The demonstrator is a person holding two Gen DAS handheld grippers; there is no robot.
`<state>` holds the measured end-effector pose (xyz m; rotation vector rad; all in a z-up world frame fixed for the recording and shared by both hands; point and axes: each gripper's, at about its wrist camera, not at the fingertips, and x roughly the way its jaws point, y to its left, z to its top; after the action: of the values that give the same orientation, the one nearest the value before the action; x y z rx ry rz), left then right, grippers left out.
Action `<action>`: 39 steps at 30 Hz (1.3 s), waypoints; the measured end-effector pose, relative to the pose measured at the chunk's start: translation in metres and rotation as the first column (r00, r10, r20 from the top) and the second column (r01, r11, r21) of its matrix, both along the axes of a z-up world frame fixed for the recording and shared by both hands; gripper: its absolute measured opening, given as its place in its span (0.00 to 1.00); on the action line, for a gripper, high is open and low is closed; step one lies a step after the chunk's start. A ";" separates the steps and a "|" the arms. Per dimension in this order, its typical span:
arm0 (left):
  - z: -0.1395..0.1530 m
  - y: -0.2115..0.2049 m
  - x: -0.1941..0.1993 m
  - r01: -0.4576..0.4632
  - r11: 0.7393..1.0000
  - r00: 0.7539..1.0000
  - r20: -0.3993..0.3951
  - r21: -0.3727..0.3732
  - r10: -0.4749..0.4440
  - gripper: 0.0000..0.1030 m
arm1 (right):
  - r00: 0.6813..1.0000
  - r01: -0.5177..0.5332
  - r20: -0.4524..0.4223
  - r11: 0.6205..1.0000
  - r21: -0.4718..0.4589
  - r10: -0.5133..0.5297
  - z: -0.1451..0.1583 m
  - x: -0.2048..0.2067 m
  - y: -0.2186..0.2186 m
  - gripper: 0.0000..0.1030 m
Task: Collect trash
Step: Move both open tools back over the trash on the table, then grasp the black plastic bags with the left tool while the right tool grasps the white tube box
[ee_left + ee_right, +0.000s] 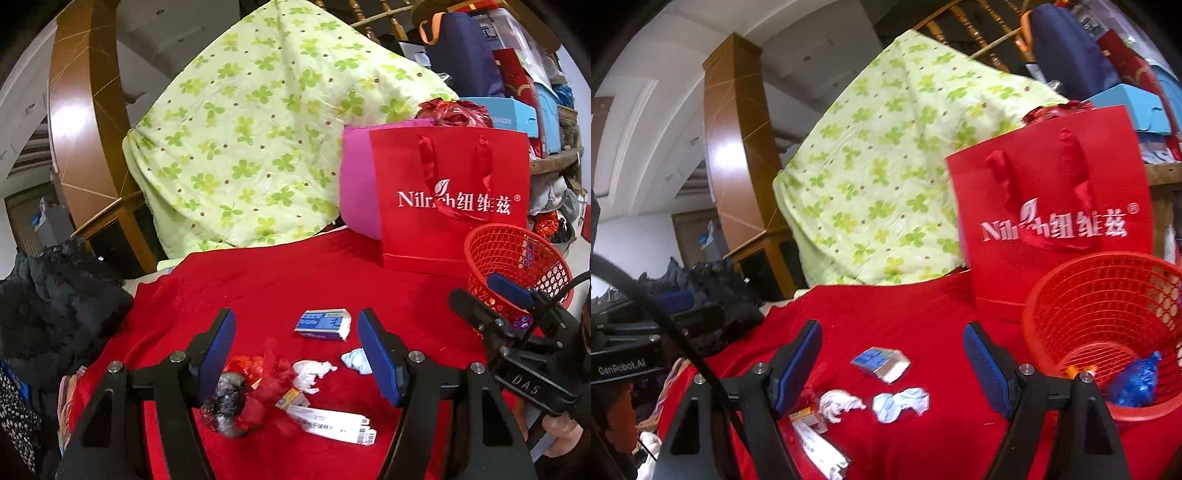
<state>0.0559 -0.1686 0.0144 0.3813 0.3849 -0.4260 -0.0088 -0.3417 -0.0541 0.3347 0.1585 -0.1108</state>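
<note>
Trash lies on a red cloth (258, 280): a blue-and-white small box (322, 324) (881, 363), a white crumpled tissue (310, 373) (840, 404), a pale blue crumpled tissue (356, 360) (901, 404), a dark foil lump (229, 402) with red wrapping (269, 391), and a flattened white carton (332, 424) (820, 450). My left gripper (295, 332) hovers open over this pile, nothing between its pads. My right gripper (892, 332) is also open and empty, just left of a red mesh basket (1108, 332) (517, 266) that holds a blue crumpled bag (1136, 384).
A red gift bag (450, 199) stands behind the basket, against a pink cushion (354, 184). A green clover quilt (258, 129) hangs at the back. A black jacket (55, 302) lies left of the cloth. A wooden pillar (81, 110) rises far left; boxes are stacked back right.
</note>
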 end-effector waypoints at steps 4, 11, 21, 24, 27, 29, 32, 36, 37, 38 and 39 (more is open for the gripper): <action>-0.004 0.012 0.006 -0.021 1.000 1.000 -0.009 -0.005 0.021 0.67 | 0.997 -0.068 -0.042 0.998 -0.008 0.067 -0.005 0.018 0.017 0.79; -0.037 0.071 0.044 -0.136 0.991 0.984 -0.119 -0.012 0.134 0.68 | 0.933 -0.263 -0.235 0.962 0.070 0.272 -0.033 0.064 0.049 0.79; -0.116 0.169 0.113 -0.297 0.955 0.862 -0.431 -0.004 0.266 0.68 | 0.770 -0.402 -0.514 0.913 0.070 0.378 -0.087 0.125 0.098 0.78; -0.128 0.172 0.126 -0.271 0.961 0.840 -0.501 -0.057 0.207 0.68 | 0.714 -0.424 -0.592 0.904 0.060 0.374 -0.105 0.140 0.107 0.70; -0.138 0.165 0.142 -0.238 0.967 0.833 -0.530 -0.090 0.156 0.68 | 0.675 -0.435 -0.649 0.900 0.035 0.352 -0.119 0.148 0.114 0.59; -0.145 0.159 0.156 -0.219 0.971 0.832 -0.539 -0.100 0.132 0.68 | 0.659 -0.448 -0.667 0.894 0.024 0.348 -0.126 0.148 0.119 0.51; -0.158 0.156 0.174 -0.211 0.974 0.820 -0.556 -0.078 0.134 0.68 | 0.665 -0.472 -0.665 0.881 -0.022 0.339 -0.127 0.144 0.126 0.37; -0.171 0.149 0.186 -0.162 0.982 0.809 -0.583 -0.093 0.078 0.68 | 0.677 -0.478 -0.652 0.878 -0.035 0.342 -0.126 0.139 0.128 0.30; -0.176 0.145 0.189 -0.148 0.985 0.804 -0.591 -0.091 0.066 0.68 | 0.679 -0.477 -0.648 0.878 -0.033 0.345 -0.125 0.139 0.127 0.30; -0.179 0.141 0.190 -0.144 0.986 0.802 -0.594 -0.087 0.065 0.68 | 0.682 -0.476 -0.644 0.879 -0.031 0.347 -0.125 0.139 0.125 0.29; -0.182 0.139 0.193 -0.137 0.987 0.799 -0.599 -0.086 0.059 0.68 | 0.683 -0.476 -0.641 0.879 -0.028 0.349 -0.124 0.138 0.125 0.27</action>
<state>0.2490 -0.0301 -0.1675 0.0897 0.9876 -0.4610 0.1296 -0.2172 -0.1785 0.0437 0.8813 0.2269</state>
